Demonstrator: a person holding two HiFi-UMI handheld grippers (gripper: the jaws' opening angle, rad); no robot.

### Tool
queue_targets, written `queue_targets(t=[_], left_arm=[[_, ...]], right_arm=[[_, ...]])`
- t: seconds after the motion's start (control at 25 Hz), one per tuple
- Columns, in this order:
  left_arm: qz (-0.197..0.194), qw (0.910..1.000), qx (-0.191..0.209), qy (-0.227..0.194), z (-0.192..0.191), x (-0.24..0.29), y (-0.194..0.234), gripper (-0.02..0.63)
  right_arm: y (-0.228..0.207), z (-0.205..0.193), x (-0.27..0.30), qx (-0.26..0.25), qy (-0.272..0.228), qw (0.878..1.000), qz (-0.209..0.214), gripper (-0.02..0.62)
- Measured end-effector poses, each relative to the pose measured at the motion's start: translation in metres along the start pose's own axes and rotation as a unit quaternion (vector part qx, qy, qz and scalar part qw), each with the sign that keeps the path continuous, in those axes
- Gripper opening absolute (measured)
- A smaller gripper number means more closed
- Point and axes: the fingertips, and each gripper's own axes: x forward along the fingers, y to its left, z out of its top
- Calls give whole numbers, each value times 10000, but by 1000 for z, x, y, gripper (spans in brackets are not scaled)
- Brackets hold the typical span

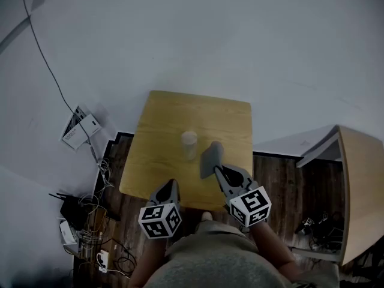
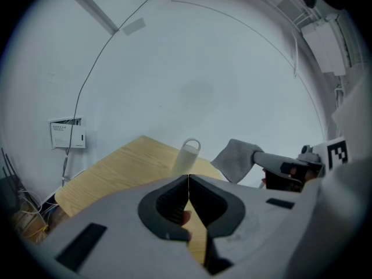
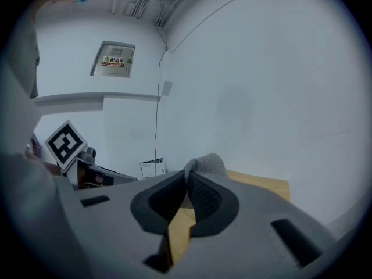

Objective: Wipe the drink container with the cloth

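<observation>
On the small wooden surface [image 1: 157, 131], roughly at its middle, a pale, translucent drink container [image 1: 189, 144] is seen standing upright. Just to its right, a grey cloth [image 1: 210, 159] is held up off the wood by the right tool [image 1: 218, 169]. The jaws of that tool are clamped on a bunched edge of the fabric. In the right gripper view the knitted weave is seen pinched between the two dark pads, with a fold rising above the tips. The cloth hangs just beside the container, and a narrow gap between the two is shown in the left gripper view.

The left tool [image 1: 172, 185] is held over the near edge of the surface, to the near left of the container and apart from it. Its jaws are pressed together with nothing gripped, and they are pointed towards the container, which appears straight above the tips in the left gripper view.

A pale wall is seen on the far side of the surface, and dark floorboards [image 1: 282, 179] lie around its near side. A white printed box [image 1: 81, 129] is seen against the wall at the left, with a thin cable running up from it. A tangle of cables [image 1: 90, 221] lies on the floor at the near left. A light wooden cabinet [image 1: 362, 185] stands at the right.
</observation>
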Motion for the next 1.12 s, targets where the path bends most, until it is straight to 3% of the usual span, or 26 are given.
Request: queue_targets(t=[0.6,1.12], left_arm=[[578,9981,-206,-69,19,45,12,2],[939,9949,-350,-149,13,54,10,3]], right_arm=[[-68,12,79,-933,347,9934,574,9],[-60,-3,136,-1756,622,9676,1706,9]])
